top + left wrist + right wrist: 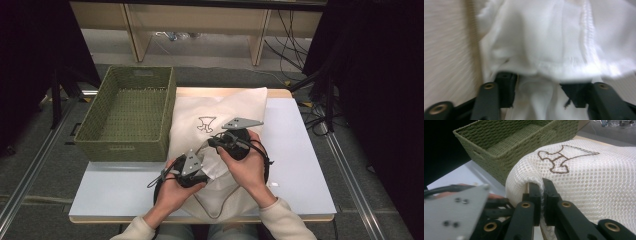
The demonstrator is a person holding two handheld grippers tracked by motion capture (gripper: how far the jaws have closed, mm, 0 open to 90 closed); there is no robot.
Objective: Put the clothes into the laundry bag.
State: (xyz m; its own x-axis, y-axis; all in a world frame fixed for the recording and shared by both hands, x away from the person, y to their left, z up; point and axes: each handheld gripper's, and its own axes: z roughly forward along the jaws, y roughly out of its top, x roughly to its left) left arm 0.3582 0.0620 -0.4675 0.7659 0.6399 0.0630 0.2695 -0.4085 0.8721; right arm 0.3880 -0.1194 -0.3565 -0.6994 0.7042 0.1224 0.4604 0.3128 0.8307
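Observation:
A white mesh bag [222,102] with a brown emblem lies on the table beside the basket. My right gripper [214,142] is shut on a fold of the bag's edge and lifts it; in the right gripper view its jaws [542,187] pinch the mesh bag [586,182]. My left gripper [202,170] sits just in front of it, at the bag's opening. In the left gripper view my left gripper [539,87] stands open, and a soft white cloth [544,37] with stitched seams bunches in the gap between the jaws. That white cloth [215,169] peeks out by the bag's mouth.
A green woven basket [125,145] stands empty on the table's left, close against the bag, and the basket [499,157] looms just beyond my right gripper. The white table [300,165] has bare room to the right. Cables and a shelf lie beyond the far edge.

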